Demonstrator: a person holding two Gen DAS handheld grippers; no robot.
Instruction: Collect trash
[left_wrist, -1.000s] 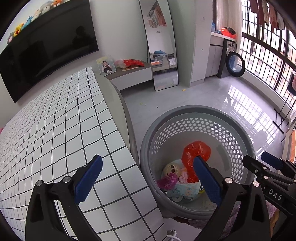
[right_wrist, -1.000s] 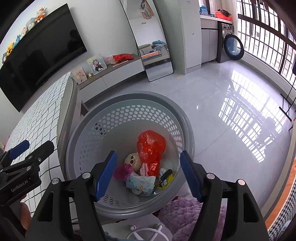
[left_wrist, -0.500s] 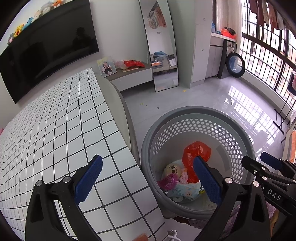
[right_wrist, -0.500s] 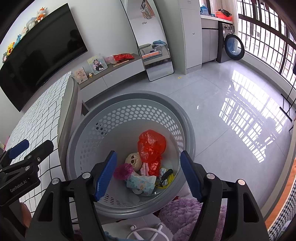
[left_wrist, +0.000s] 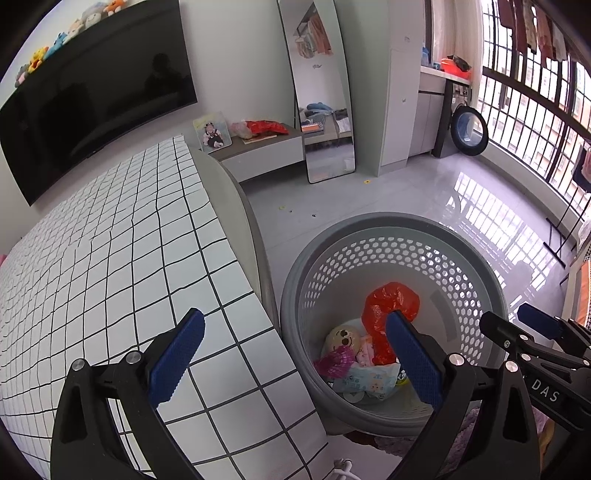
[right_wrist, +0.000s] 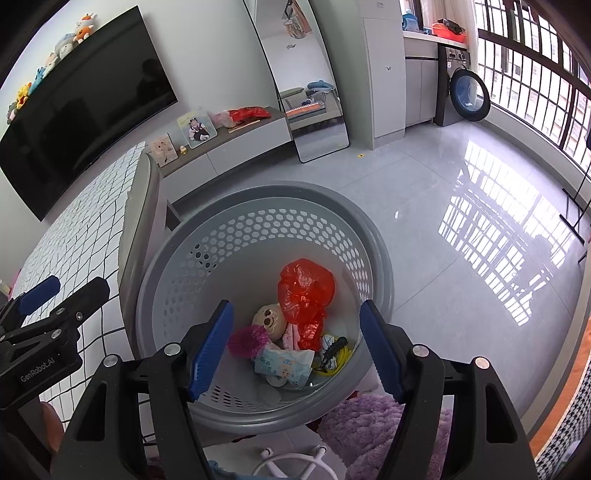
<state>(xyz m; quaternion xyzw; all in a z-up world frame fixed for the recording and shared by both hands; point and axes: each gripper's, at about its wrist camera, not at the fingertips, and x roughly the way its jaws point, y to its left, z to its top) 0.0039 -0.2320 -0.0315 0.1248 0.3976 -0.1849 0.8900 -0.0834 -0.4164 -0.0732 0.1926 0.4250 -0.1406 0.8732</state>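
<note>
Grey plastic basket (right_wrist: 369, 236) is seen on the floor beside the bed (left_wrist: 110, 240), and the trash is already lying at its bottom: a red bag (right_wrist: 306, 288), a pink wrapper (right_wrist: 245, 339) and a tissue pack (right_wrist: 284, 363). Compared with the frames of a second ago, almost nothing is changed, so it is judged that a drop is finished and no new piece is yet approached. Left gripper (left_wrist: 295, 363) and right gripper (right_wrist: 295, 350) are kept wide open and empty above the basket.

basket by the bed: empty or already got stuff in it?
Not empty. The grey basket holds a red plastic bag, a wipes pack and a plush toy at its bottom.
</note>
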